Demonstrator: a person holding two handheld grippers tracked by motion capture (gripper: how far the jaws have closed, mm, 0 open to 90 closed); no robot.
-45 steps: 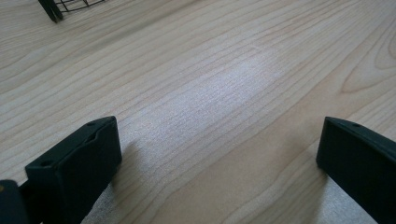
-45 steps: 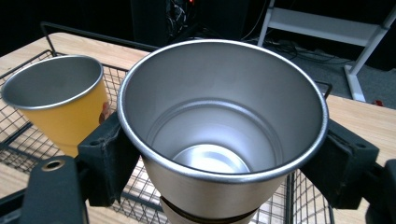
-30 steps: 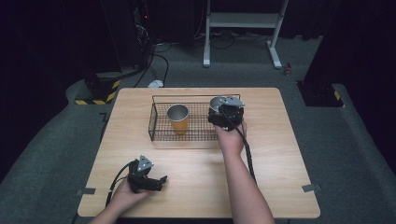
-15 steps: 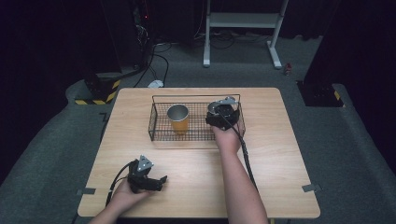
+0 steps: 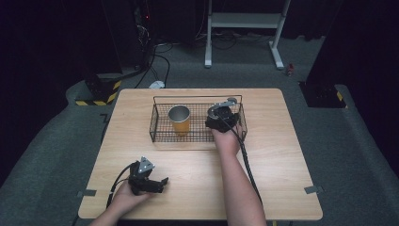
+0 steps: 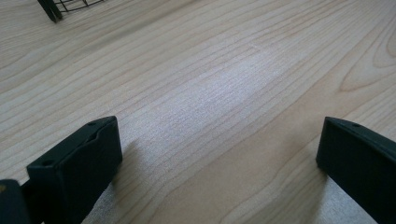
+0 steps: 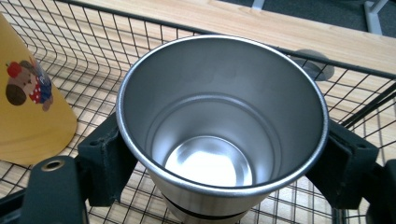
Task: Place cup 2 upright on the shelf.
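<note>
Right gripper (image 7: pixel 219 154): its two black fingers (image 7: pixel 105 161) are clenched on the steel cup (image 7: pixel 222 126), one pressed to each side of the cup's wall just below the rim.
Steel cup: upright between the right fingers, mouth open toward the camera, shiny bottom visible inside; in the high view it shows as a grey rim (image 5: pixel 221 108) just ahead of the right hand (image 5: pixel 227 140).
Wire basket (image 5: pixel 160 123): black mesh; the steel cup and the right fingers are inside its right end, with mesh seen beneath and behind the cup in the right gripper view (image 7: pixel 355 100).
Yellow cup (image 5: pixel 179 119): stands upright in the basket, to the left of the right fingers and apart from the steel cup; in the right gripper view its printed yellow side (image 7: pixel 32 107) is just beside the left-hand finger, and I cannot tell whether they touch.
Left gripper (image 5: pixel 157 183): held in the left hand (image 5: pixel 127 197) near the person's edge of the surface, well apart from the basket.
Left fingers (image 6: pixel 79 163): released, spread wide with nothing between them, low over bare wood.
Surface (image 6: pixel 224 88): light wood grain fills the gap between the left fingers; a corner of the basket (image 6: pixel 51 8) lies far ahead of them.
</note>
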